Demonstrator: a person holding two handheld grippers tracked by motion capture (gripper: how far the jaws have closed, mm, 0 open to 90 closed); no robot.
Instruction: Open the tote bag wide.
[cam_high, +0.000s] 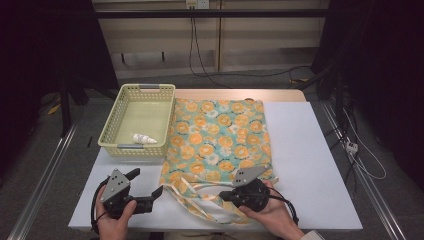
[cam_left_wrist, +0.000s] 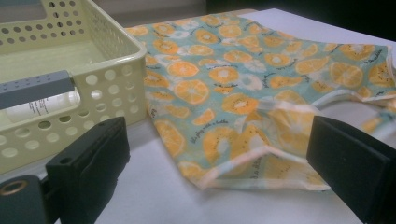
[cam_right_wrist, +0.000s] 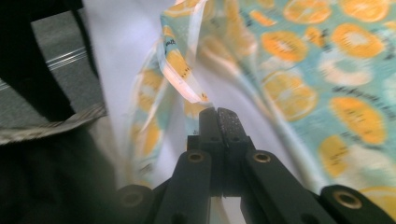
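Tote bag (cam_high: 220, 137) lies flat on the white worktop (cam_high: 310, 165), orange-slice print up, mouth and strap (cam_high: 192, 192) toward the person, just right of the yellow basket (cam_high: 111, 131). A small white bottle (cam_high: 144, 138) rests inside the basket near its front wall; in the left gripper view it shows through the holes behind the grey handle (cam_left_wrist: 35, 87). Judged progress: early. The bag is not opened or lifted, nothing seems to be loaded into it, and the bottle sits untouched; likely left to do is opening the mouth and getting the bottle in, though the pictures alone do not settle that. Right claw (cam_high: 226, 195) sits at the bag's near edge among the strap loops; the right gripper view has its jaws pressed together with a strip of printed strap (cam_right_wrist: 184, 79) meeting their tips, so it reads as pinched on the strap, though the exact bite is partly blurred. Right hand (cam_high: 267, 212) comes in from the bottom edge, palm wrapped under the gripper body, claw aimed left and low over the worktop. Left claw (cam_high: 152, 192) has jaws spread wide, holding nothing, in the left gripper view framing the bag's near-left corner (cam_left_wrist: 205, 179) and the basket's front wall. It hovers close to the worktop, near the corner but apart from it. Left hand (cam_high: 116, 220) grips from below, claw angled right toward the bag.
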